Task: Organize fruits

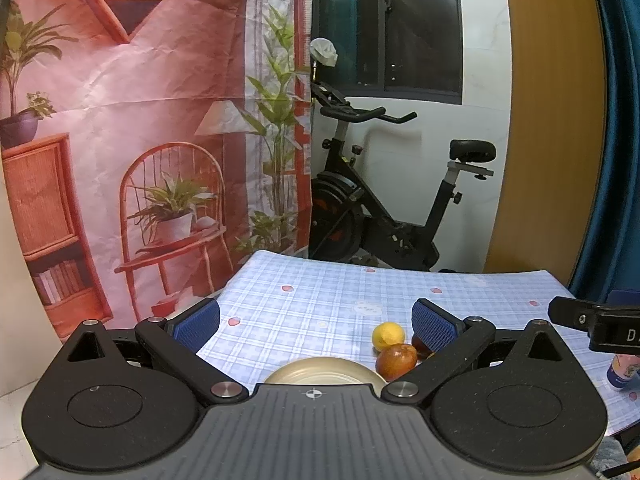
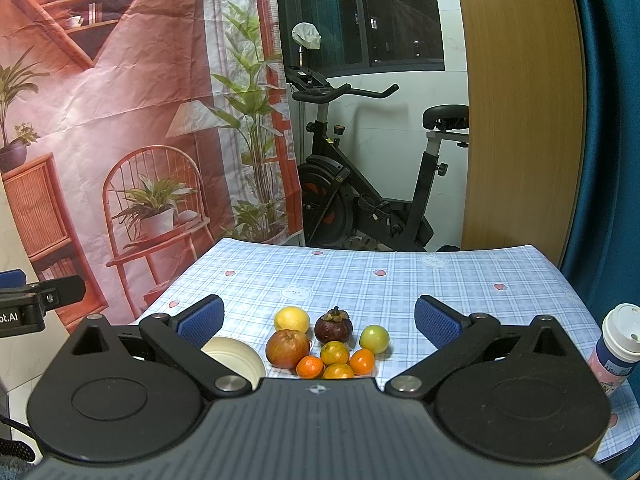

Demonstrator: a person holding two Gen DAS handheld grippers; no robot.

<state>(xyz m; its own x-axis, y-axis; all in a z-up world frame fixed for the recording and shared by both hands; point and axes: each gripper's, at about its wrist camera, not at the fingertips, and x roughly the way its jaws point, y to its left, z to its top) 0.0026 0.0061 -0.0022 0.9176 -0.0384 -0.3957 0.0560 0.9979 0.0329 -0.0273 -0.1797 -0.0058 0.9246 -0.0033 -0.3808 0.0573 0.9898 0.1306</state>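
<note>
A cluster of fruit lies on the blue checked tablecloth (image 2: pixel 400 280): a yellow lemon (image 2: pixel 291 319), a red apple (image 2: pixel 287 349), a dark mangosteen (image 2: pixel 333 328), a green fruit (image 2: pixel 374 339) and several small oranges (image 2: pixel 335 353). A cream bowl (image 2: pixel 236 358) sits left of them. My right gripper (image 2: pixel 319 316) is open and empty, just above and behind the fruit. In the left wrist view the lemon (image 1: pixel 388 335), apple (image 1: pixel 396 361) and bowl (image 1: pixel 326 372) show. My left gripper (image 1: pixel 316 320) is open and empty over the bowl.
A lidded drink cup (image 2: pixel 618 346) stands at the table's right edge. An exercise bike (image 2: pixel 360 184) and a printed backdrop (image 2: pixel 120 120) stand behind the table. A wooden panel (image 2: pixel 520 100) is at the right.
</note>
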